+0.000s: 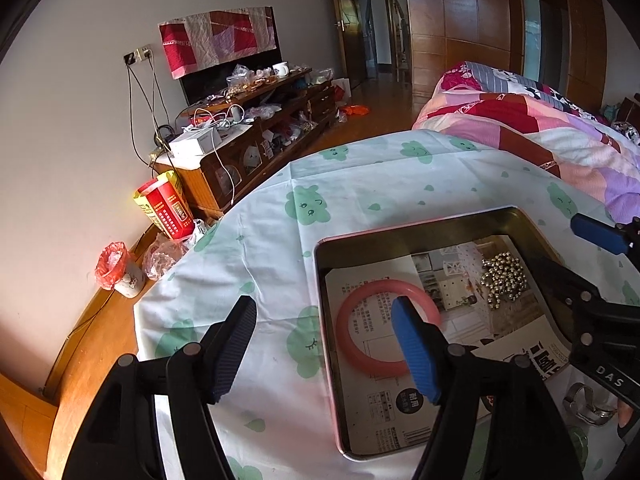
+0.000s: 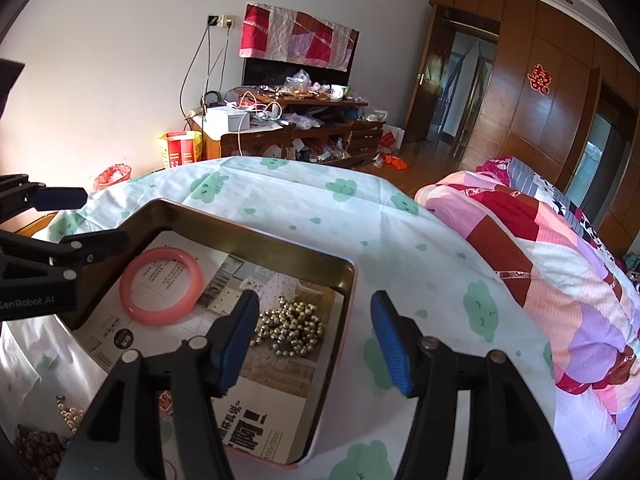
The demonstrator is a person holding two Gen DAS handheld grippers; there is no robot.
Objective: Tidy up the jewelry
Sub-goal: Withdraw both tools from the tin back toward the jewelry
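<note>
The left tool (image 1: 324, 340) hovers low over the near-left edge of the metal tin (image 1: 420, 232), its jaws spread wide and gripping nothing; one blue pad (image 1: 416, 352) overlaps the pink bangle (image 1: 352, 344), though contact cannot be judged. The right tool (image 2: 314, 334) hangs over the tin's right wall (image 2: 348, 292), also released and empty, straddling the rim. Both tilt forward and down toward the desk (image 2: 280, 200), which wears a cloud-print cloth. Inside the tin, on a printed paper liner (image 2: 256, 436), the bangle (image 2: 162, 286) lies flat at the left and a heap of gold beads (image 2: 292, 330) sits to its right, apart from it. A silver ring (image 1: 588, 404), pearls (image 2: 70, 416) and dark brown beads (image 2: 38, 446) lie outside the tin, near. A quilted bed (image 2: 560, 260) stands right.
</note>
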